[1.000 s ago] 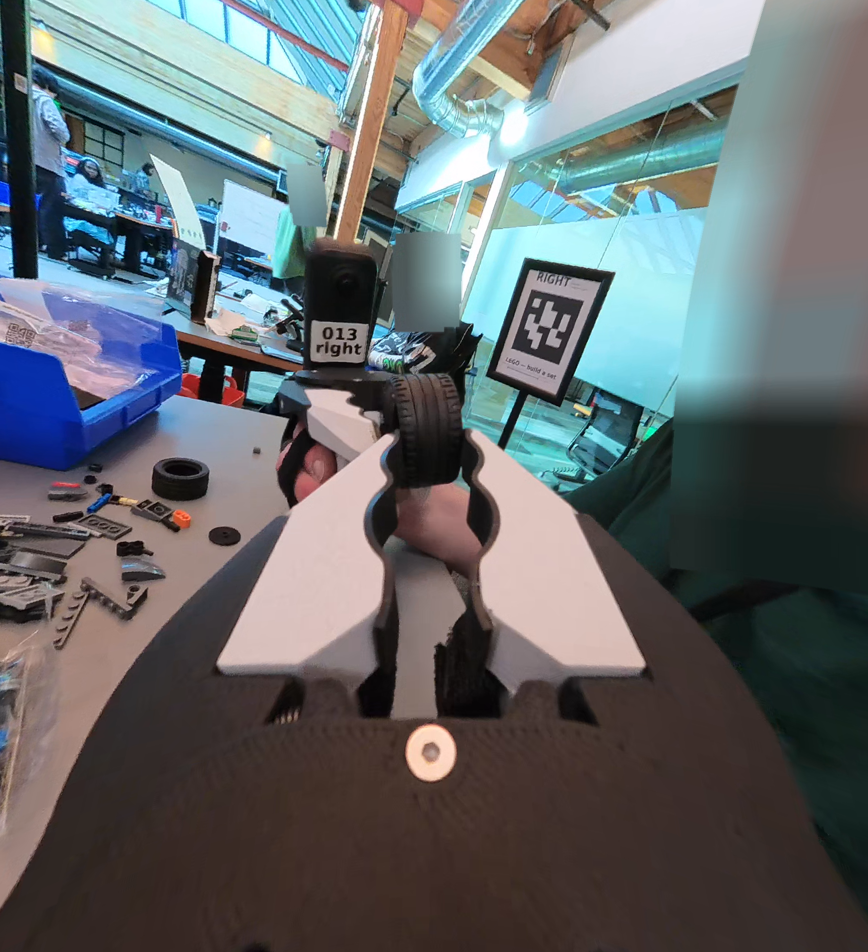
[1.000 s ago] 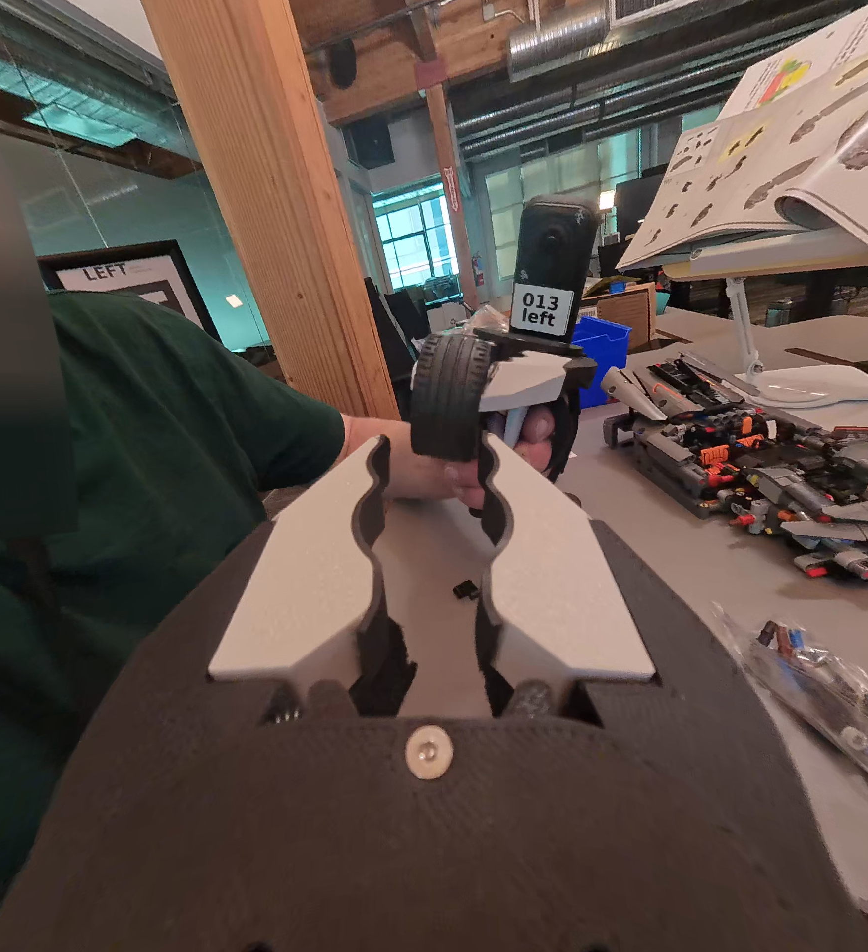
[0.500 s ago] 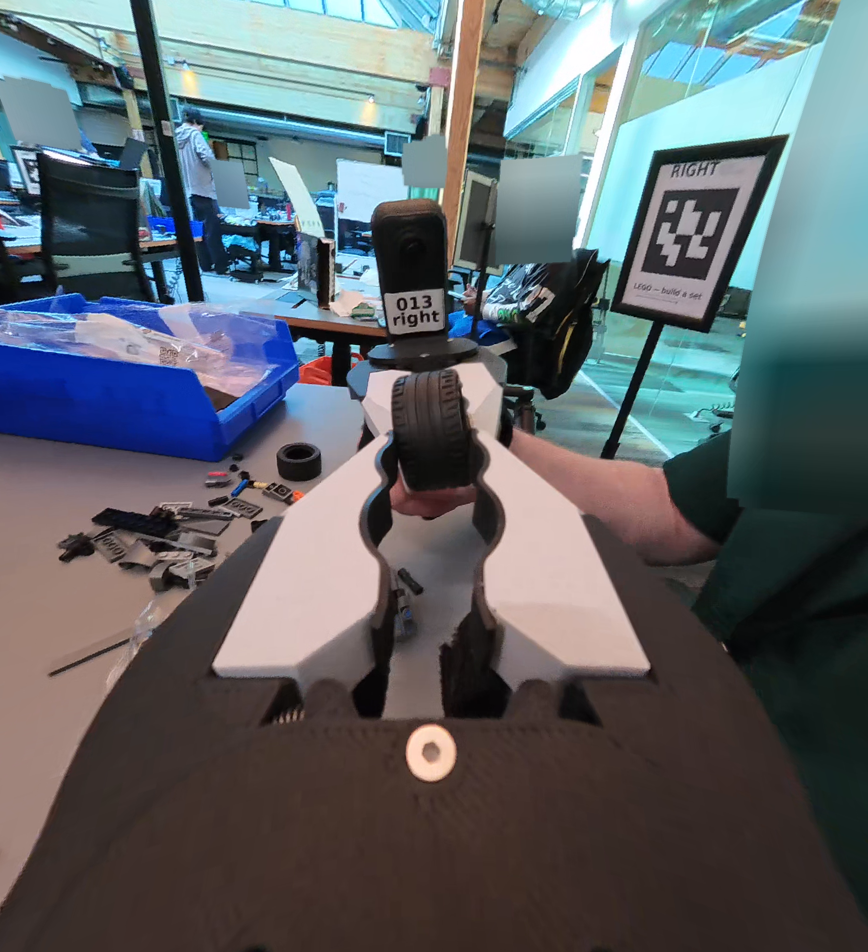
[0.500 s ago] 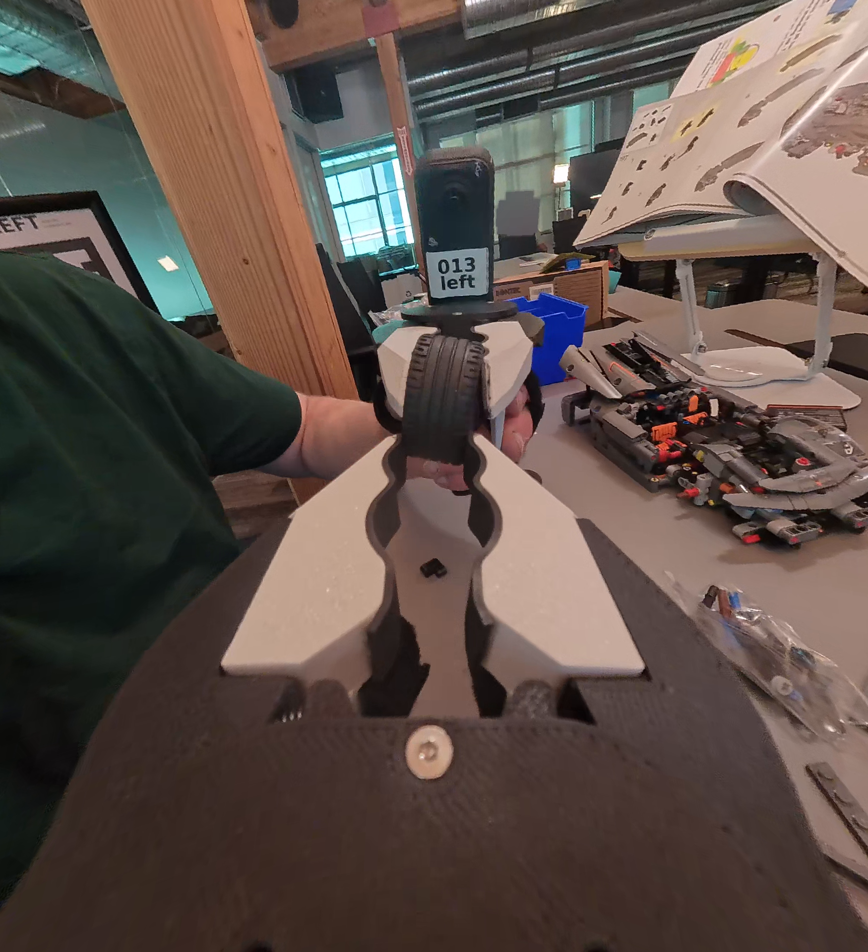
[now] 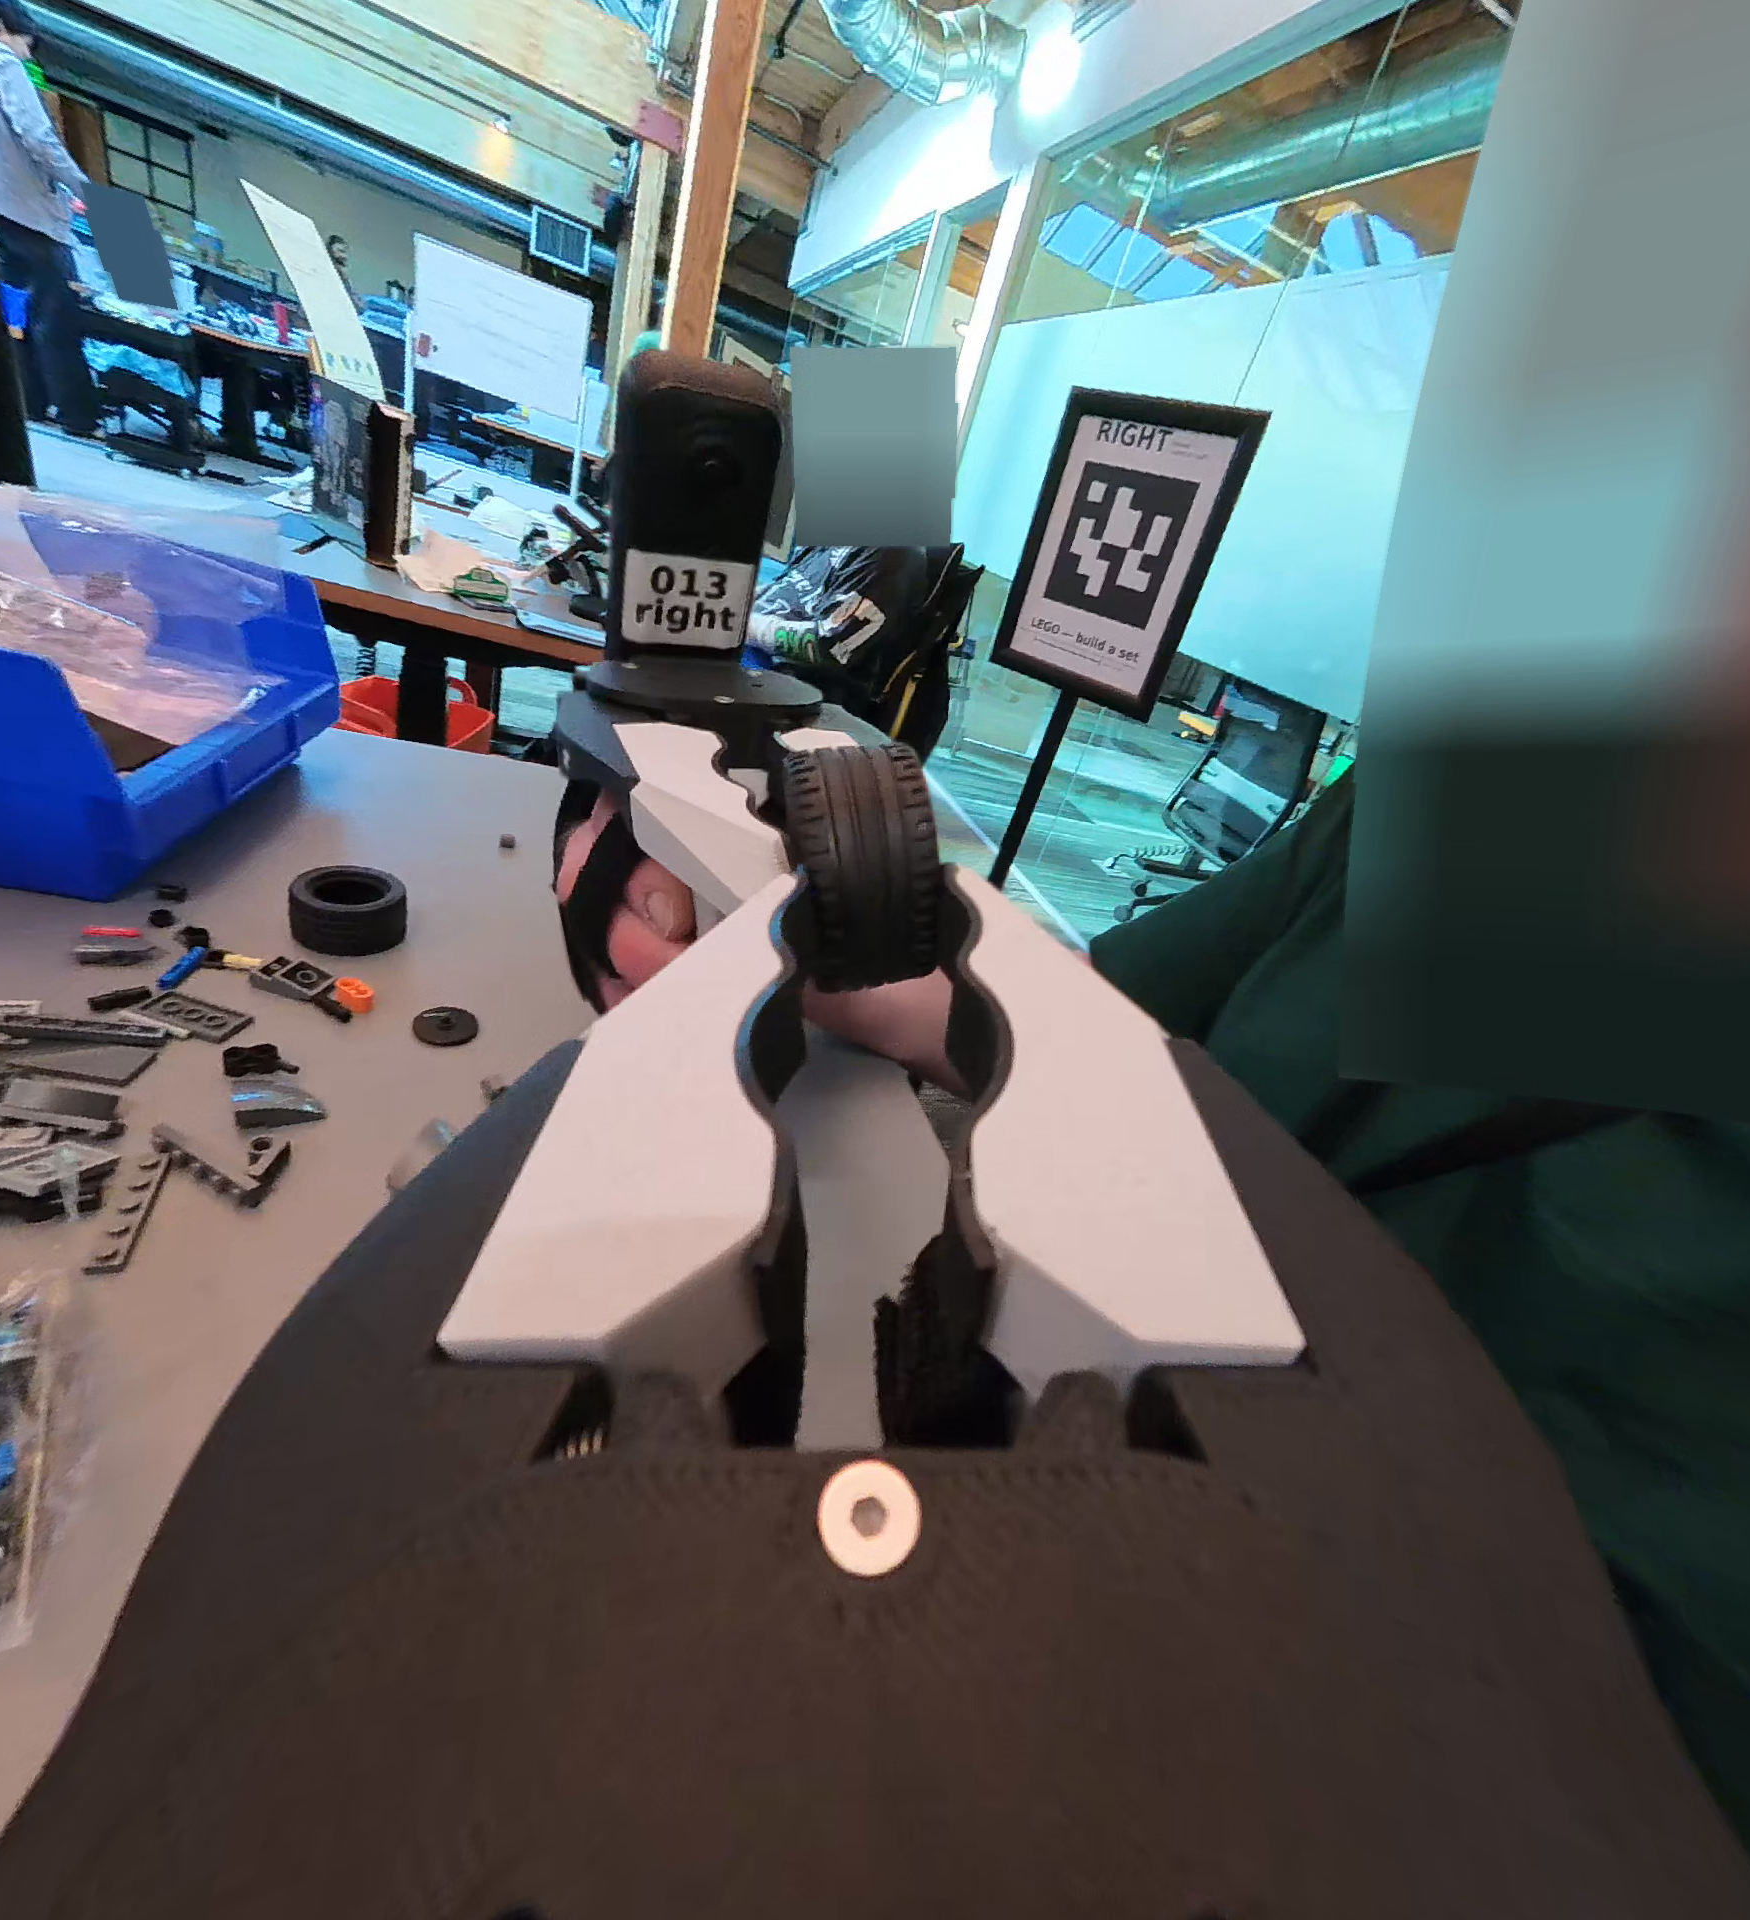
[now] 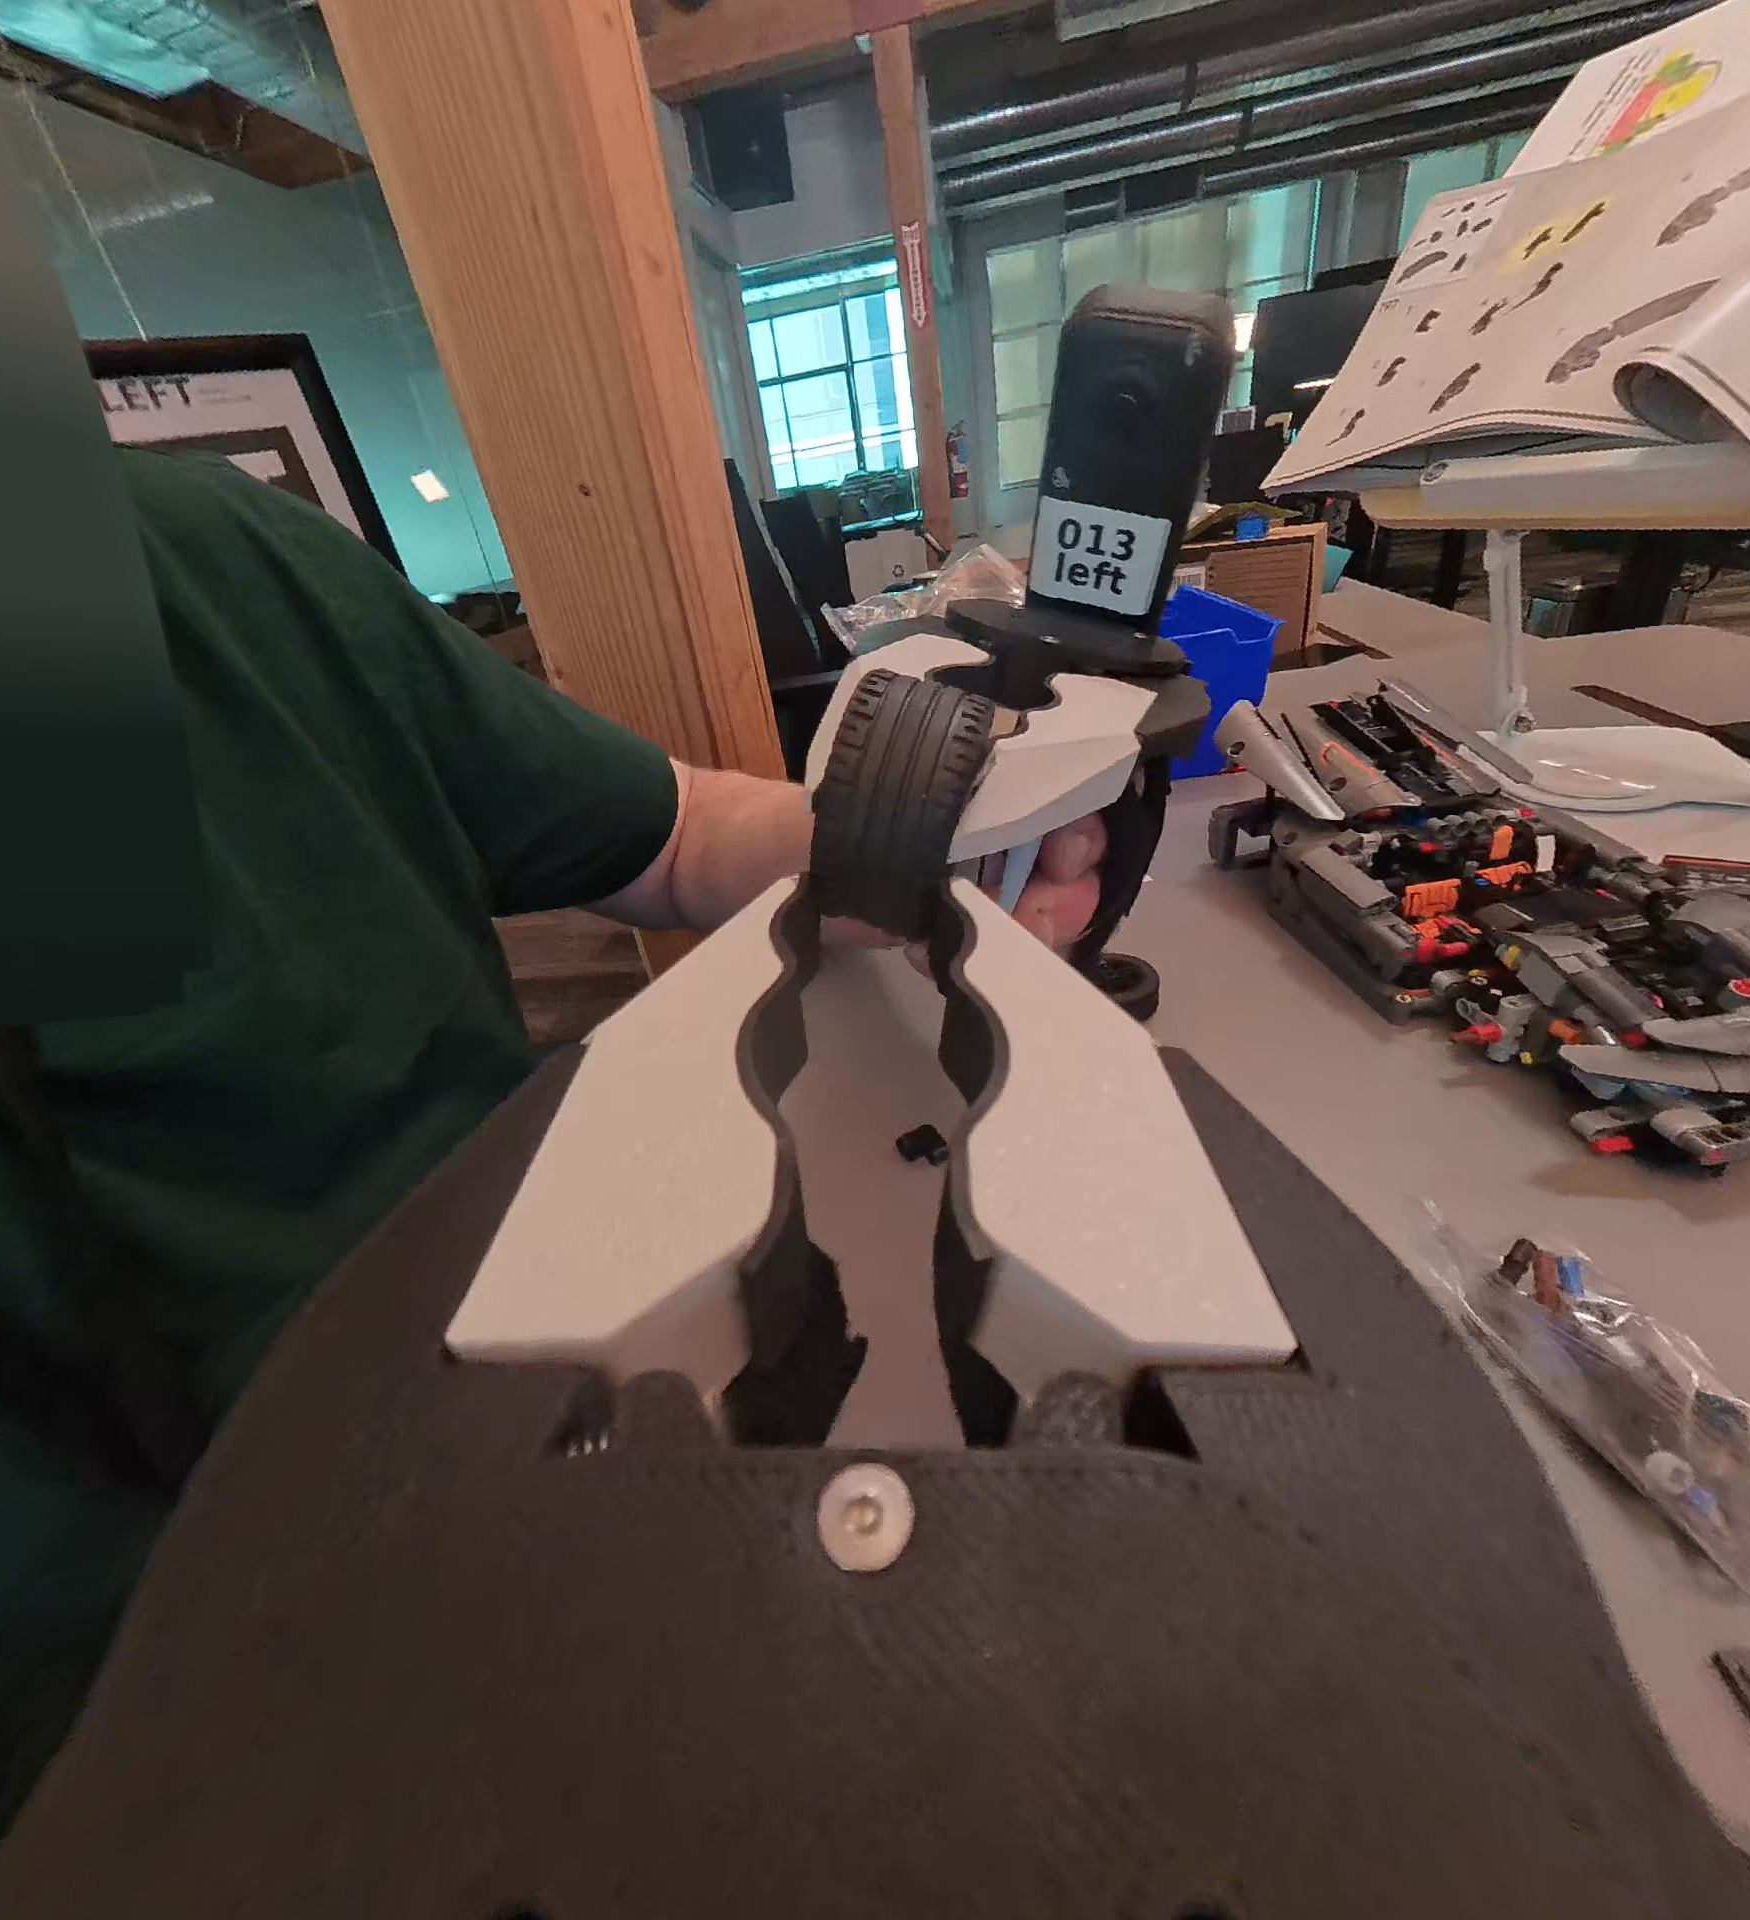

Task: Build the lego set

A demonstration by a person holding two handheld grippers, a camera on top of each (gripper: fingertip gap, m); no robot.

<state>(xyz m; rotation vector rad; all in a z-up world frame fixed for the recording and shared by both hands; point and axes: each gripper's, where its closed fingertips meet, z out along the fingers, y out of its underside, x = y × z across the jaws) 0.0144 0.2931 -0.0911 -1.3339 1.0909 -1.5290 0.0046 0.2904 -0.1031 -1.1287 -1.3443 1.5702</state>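
Left wrist view: the black tyre (image 5: 866,868) sits upright at the tips of the left tongs (image 5: 871,914), tread facing the camera, its axle line running side to side across the jaws.
Left tongs: narrowed onto the tyre, gripping its sidewalls.
Right tongs (image 6: 886,894): likewise closed on the same tyre (image 6: 897,816) from the opposite side, so both pairs hold it, raised above the tabletop (image 5: 455,821).
Key relation: the two tongs meet tip to tip with the tyre between them; neither is nearer, and the build (image 6: 1536,925) lies well apart to the right.
Judgement: probably a handover or a regrip before fitting the wheel.
Surface: grey tabletop with loose parts (image 5: 123,1039), a second tyre (image 5: 346,909), a blue bin (image 5: 112,748) and bagged pieces (image 6: 1640,1403).
Room: an open workshop with a timber post (image 6: 538,364), glass walls and an instruction booklet (image 6: 1598,291) on a stand.
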